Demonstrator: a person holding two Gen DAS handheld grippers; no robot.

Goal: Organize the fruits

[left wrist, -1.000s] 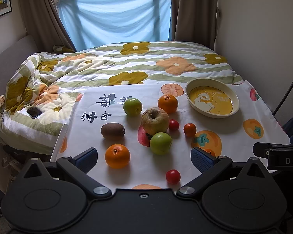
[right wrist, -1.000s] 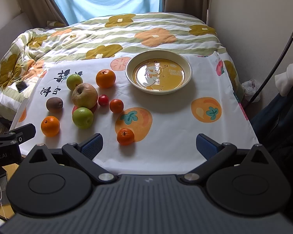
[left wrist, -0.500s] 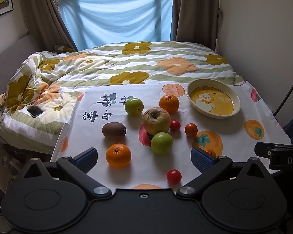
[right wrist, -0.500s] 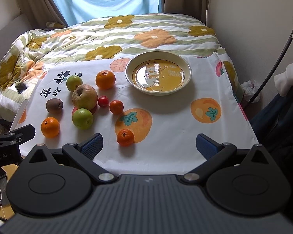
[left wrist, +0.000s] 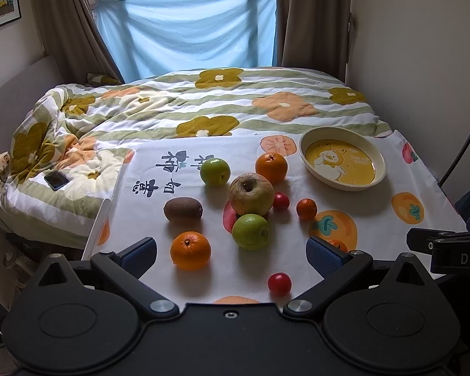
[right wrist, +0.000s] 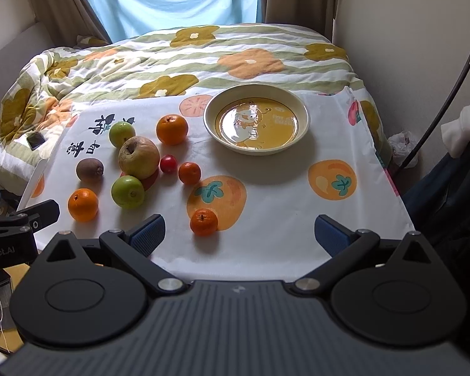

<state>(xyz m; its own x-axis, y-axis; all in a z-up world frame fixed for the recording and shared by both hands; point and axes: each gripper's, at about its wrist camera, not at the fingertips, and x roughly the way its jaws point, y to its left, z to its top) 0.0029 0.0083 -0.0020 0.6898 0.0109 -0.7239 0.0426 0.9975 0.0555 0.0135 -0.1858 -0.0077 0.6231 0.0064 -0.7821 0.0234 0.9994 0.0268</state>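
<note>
Left wrist view: the left gripper (left wrist: 232, 252) is held above the near edge of the cloth (left wrist: 376, 219), jaws spread wide and empty. Between its blue pads (left wrist: 324, 255) lie a near orange (left wrist: 190, 250) and a small red tomato (left wrist: 279, 283); the placement suggests one of these is lined up as a first pick.

Right wrist view: the right gripper (right wrist: 239, 236) is likewise spread and empty, with a small mandarin (right wrist: 204, 221) just ahead of its left pad. The yellow bowl (right wrist: 300, 131) is seen empty at the far right of the cloth, well apart from the fruit cluster: large apple (right wrist: 138, 157), two green apples, kiwi (right wrist: 89, 169), oranges.

Judgement: no fruit is yet sorted; the bowl is presumably the collection point, kept clear of the cluster for free access.
</note>
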